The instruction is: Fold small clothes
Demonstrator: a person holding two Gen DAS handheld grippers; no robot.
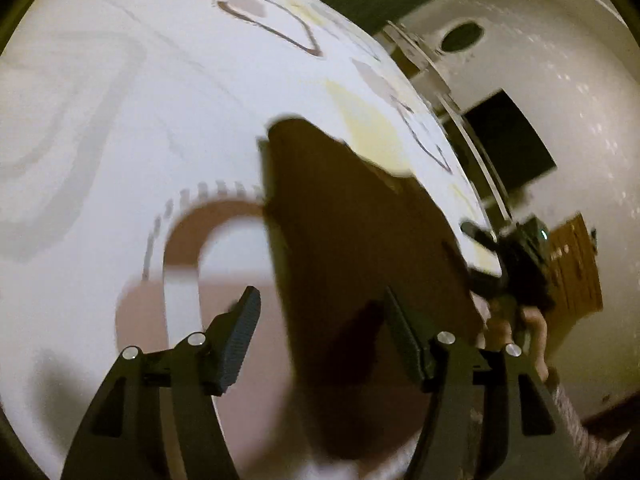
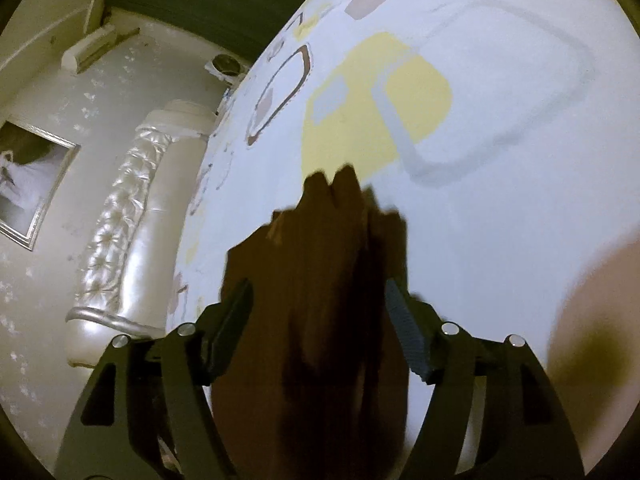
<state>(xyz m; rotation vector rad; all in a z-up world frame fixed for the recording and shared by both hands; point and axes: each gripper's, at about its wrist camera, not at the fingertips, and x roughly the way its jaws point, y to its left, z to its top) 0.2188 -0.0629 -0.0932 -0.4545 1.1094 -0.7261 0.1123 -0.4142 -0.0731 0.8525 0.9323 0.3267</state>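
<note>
A dark brown small garment (image 1: 352,248) lies on a white patterned bedsheet (image 1: 120,128). In the left wrist view my left gripper (image 1: 320,320) is open, its fingers spread wide just above the garment's near part. In the right wrist view the same garment (image 2: 320,280) is bunched with folds and reaches between the fingers of my right gripper (image 2: 318,312), which is open around it. The frames are blurred, so I cannot tell whether either gripper touches the cloth.
The sheet (image 2: 500,160) carries yellow, grey and brown shapes. A padded cream headboard (image 2: 132,216) and a framed picture (image 2: 28,188) are at the left in the right wrist view. The other gripper and a hand (image 1: 516,280) show at the bed's right edge.
</note>
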